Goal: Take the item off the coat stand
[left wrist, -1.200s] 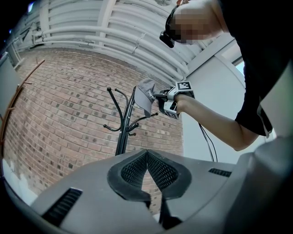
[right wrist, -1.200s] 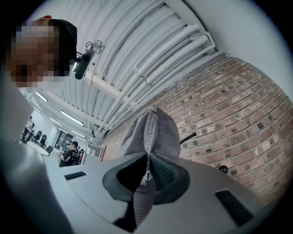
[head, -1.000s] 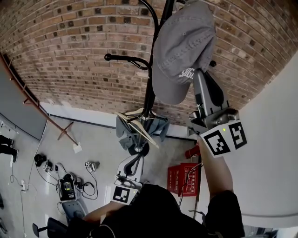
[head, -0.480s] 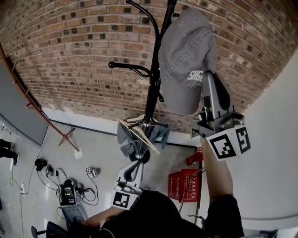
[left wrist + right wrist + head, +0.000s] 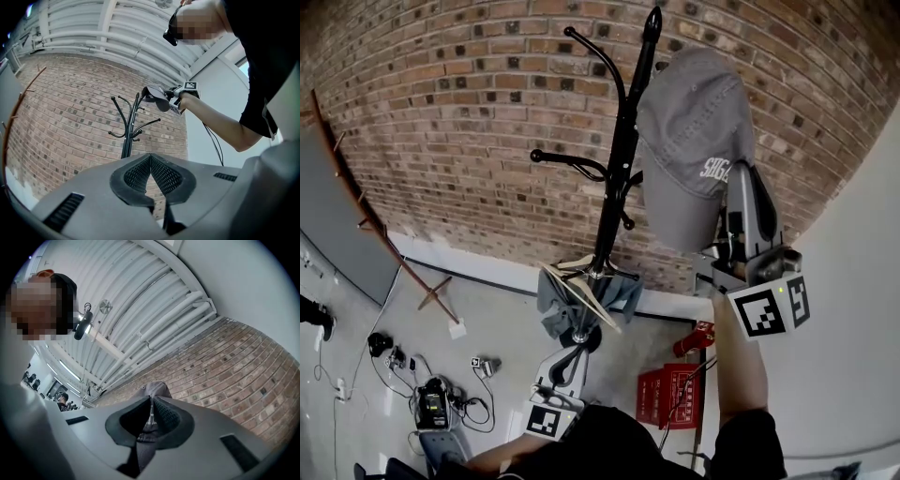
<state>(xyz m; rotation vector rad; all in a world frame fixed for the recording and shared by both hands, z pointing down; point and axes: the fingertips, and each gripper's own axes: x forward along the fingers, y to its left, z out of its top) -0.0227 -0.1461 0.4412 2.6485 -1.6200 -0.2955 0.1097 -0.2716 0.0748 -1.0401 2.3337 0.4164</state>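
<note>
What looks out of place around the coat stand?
A wooden hanger sits tilted low on the coat stand, with grey cloth bunched around it rather than hanging straight. Cables and devices are strewn on the floor. The cap is simply held in the right gripper.

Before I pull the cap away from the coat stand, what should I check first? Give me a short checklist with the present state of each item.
1. Right claw shut on the cap: ok, fabric is pinched in it.
2. Cap free of the coat stand hooks: cannot tell; its edge overlaps the pole in the head view.
3. Left claw shut, empty, held low: ok.
4. Hanger lower on the stand, apart from the cap: ok.
</note>
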